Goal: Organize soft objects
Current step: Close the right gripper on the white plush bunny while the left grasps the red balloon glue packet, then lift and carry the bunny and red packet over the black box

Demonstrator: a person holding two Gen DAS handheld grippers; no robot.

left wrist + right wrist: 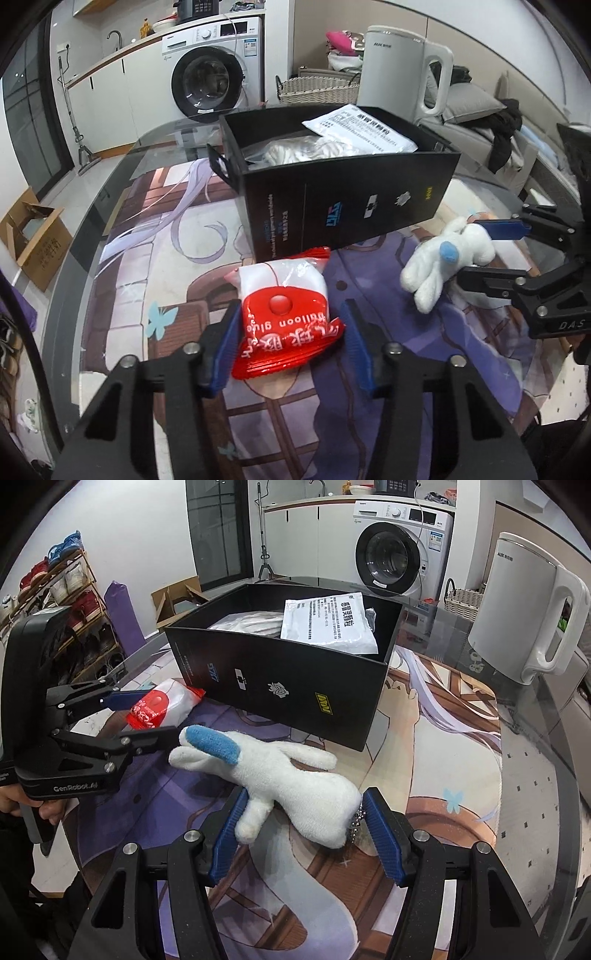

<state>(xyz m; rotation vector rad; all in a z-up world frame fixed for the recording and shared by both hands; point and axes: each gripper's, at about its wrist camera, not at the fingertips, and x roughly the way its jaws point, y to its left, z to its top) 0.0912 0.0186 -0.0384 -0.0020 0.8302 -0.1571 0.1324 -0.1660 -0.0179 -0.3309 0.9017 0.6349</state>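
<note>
On our printed table mat (424,760), the right gripper (301,834) straddles the plush rabbit (295,779) with wide jaws; only the left view shows the left gripper (291,341) wide around the red packet (284,310) near the black box (351,206).

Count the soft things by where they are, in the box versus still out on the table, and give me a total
In the black box: 2, the white printed pouch and a clear bag of white fabric.
On the table: 2, the red-and-white packet and the white plush toy.
Total: 4

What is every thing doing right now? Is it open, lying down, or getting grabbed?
Black box: open, no lid, packets inside.
White packet: lying in the box.
Red packet: on the table, between open left gripper fingers.
Plush bunny: lying flat, between open right gripper fingers.
Kettle: upright, lid shut.
</note>
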